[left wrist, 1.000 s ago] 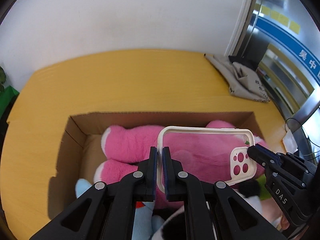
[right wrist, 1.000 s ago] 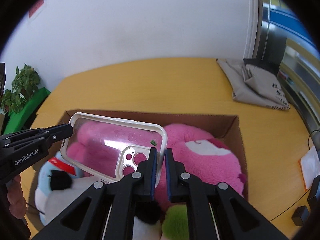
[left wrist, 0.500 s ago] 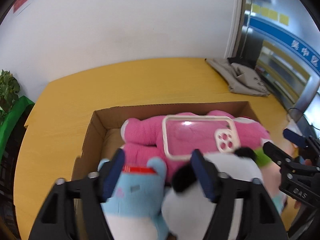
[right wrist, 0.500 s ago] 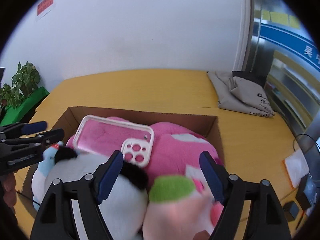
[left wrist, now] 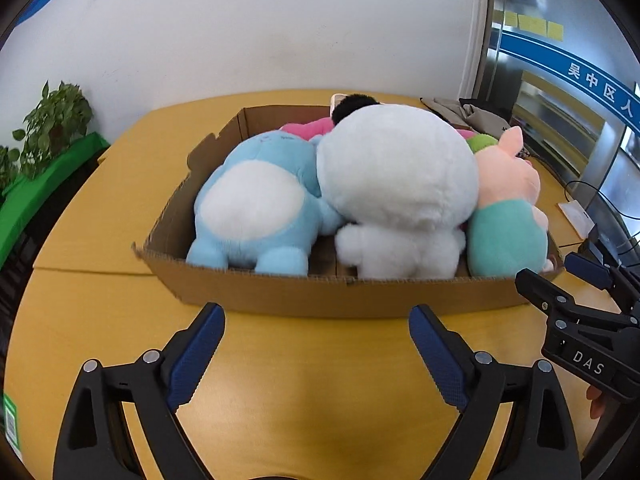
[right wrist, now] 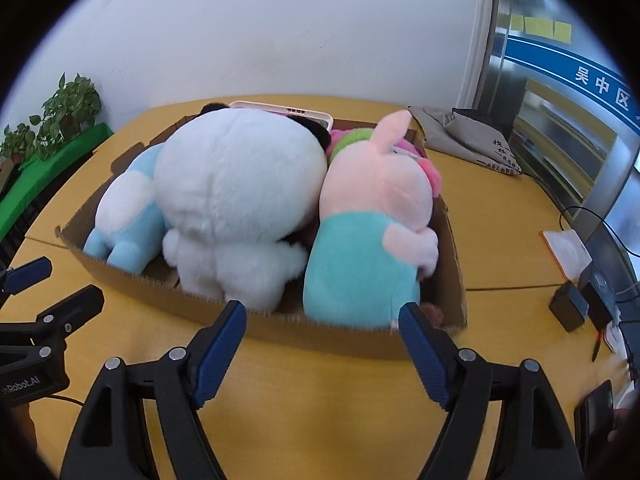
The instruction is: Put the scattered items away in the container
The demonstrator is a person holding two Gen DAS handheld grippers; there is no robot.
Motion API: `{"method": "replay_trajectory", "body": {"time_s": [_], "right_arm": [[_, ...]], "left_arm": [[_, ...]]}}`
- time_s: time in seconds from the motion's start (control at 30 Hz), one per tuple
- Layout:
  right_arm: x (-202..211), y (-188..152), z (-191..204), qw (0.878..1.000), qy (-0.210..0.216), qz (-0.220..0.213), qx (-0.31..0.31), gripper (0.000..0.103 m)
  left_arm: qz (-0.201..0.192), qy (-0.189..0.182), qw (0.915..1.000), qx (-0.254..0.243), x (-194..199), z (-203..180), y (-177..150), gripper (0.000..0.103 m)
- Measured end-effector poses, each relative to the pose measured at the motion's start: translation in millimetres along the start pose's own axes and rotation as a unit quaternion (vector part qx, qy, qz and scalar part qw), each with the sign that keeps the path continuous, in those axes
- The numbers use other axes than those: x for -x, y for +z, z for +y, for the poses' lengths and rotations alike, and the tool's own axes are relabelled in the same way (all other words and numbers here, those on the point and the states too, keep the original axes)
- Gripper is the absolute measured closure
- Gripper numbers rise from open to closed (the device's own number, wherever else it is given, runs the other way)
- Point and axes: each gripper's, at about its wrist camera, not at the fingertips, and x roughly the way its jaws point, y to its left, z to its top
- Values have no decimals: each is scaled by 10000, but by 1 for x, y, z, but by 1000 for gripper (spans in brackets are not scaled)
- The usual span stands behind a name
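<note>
Box [left wrist: 304, 300] sat on the table [left wrist: 320, 392], holding the blue plush [left wrist: 256, 204], white plush [left wrist: 400, 192] and pig plush [left wrist: 508, 220]; phone case [right wrist: 280, 110] lay at its far end. You held the left gripper [left wrist: 316, 344] near the box's front wall, jaws opening, nothing between them. Your right gripper [right wrist: 322, 336] was spread and empty there too.

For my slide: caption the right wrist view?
Open right gripper before a box packed with plush toys.
</note>
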Motion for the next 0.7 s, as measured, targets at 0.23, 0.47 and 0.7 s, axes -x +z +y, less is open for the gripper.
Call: {"method": "replay_trajectory", "body": {"time_s": [0.23,0.47,0.7], "right_arm": [[25,-13,-7,9999,-39,-139,4,24],[38,-24,-9,9998,-72,-191,19,24],[47,-36,-11,9998,-99,-188,-61,24]], "left_arm": [[-177,113,9998,35,28,-6,-13,7],[-183,88,9997,109,38,-8,-25,7],[-184,5,9998,58,46,-16,-33,7]]}}
